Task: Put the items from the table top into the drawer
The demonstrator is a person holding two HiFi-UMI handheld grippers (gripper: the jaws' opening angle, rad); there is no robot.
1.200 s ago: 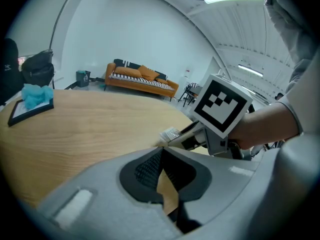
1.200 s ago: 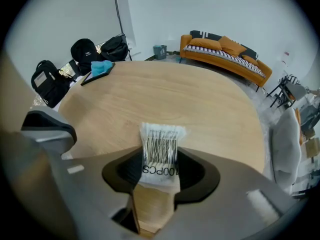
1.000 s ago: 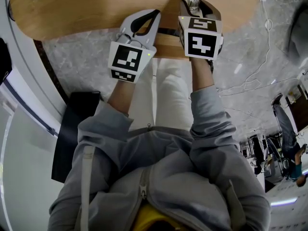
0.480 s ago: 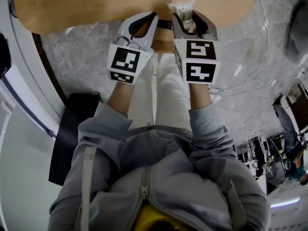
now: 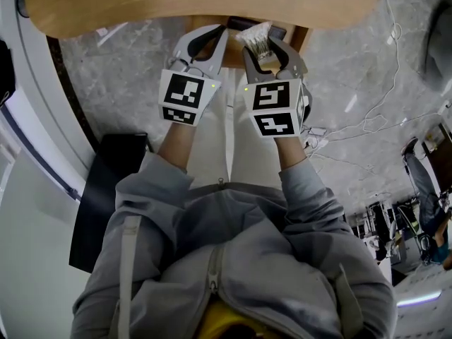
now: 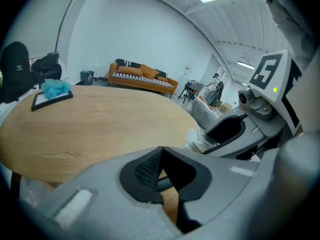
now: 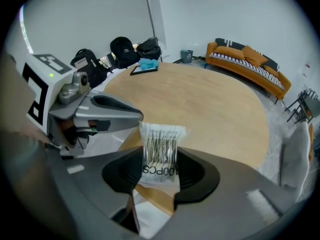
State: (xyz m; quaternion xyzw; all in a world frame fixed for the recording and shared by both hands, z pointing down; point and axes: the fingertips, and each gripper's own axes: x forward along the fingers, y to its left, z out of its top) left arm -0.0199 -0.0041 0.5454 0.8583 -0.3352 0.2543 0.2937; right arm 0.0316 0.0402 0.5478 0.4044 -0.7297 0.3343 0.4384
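Grey marble-pattern floor (image 5: pixel 120 69) under everything. Round light-wood table top (image 5: pixel 176 6) across the top of head view, near side bare. Person in grey zip hoodie (image 5: pixel 233 260), both arms stretched toward the near table edge. Light-wood drawer (image 5: pixel 233 58) pokes out from under that edge, between the two grippers.

Left gripper (image 5: pixel 223 30) at the drawer front: jaw tips closed together, thin black bar handle (image 6: pixel 165 184) crossing the oval gap behind the tips; can't tell if the pads press on it.

Right gripper (image 7: pixel 160 156) just beside the left, pointing steeply down: jaws about half apart and clamped on a small clear plastic packet with barcode label (image 5: pixel 256 35). Packet upright, top sticking out past the jaw tips, off the table top, just in front of its near edge by the drawer.
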